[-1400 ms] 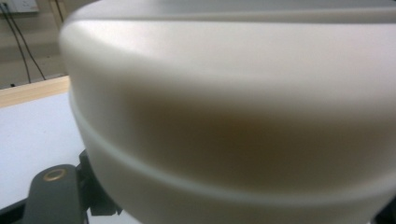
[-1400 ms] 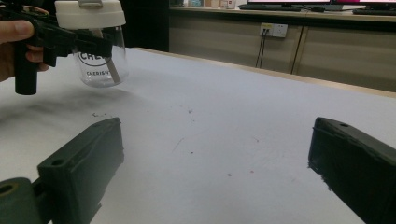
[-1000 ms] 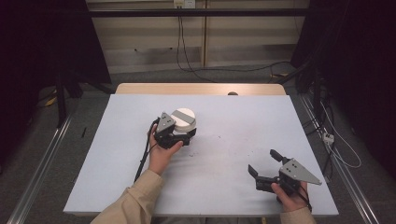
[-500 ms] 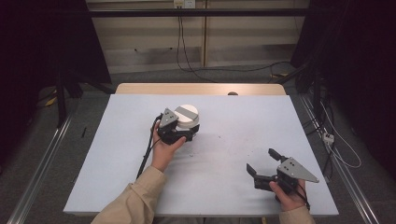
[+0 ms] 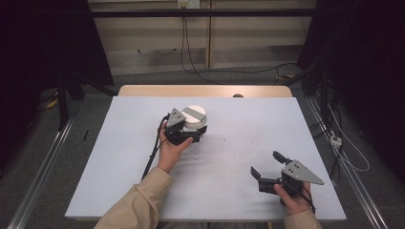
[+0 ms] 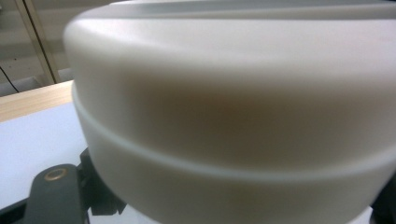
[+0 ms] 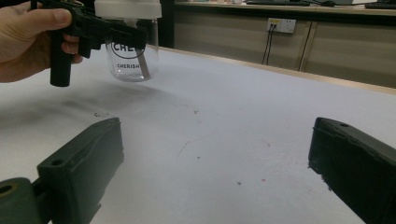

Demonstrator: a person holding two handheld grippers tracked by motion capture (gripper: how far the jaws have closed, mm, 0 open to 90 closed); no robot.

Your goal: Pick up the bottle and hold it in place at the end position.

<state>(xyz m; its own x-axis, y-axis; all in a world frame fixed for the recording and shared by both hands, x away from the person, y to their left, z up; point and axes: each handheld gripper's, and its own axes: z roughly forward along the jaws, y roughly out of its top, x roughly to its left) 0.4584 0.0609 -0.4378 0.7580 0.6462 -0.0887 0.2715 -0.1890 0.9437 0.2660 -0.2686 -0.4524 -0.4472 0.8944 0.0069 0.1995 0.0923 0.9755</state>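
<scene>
Pale blue table (image 5: 143, 157) lies under both my grippers. My left gripper (image 5: 184, 131) is closed on the clear jar (image 7: 133, 56) just under its white lid (image 5: 195, 116) and holds it upright, a little off the surface. My right gripper (image 5: 272, 169) rests low with jaws wide apart and empty. From it the jar lies forward and to the left, well apart, so I judge the right hand must travel there.

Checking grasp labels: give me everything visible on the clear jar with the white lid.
The clear jar with the white lid looks like transparent plastic or glass with dark printed lettering. Its broad white lid has a grey band on top. It stands upright, seemingly just above the white table, with the left gripper shut on it below the lid.
</scene>
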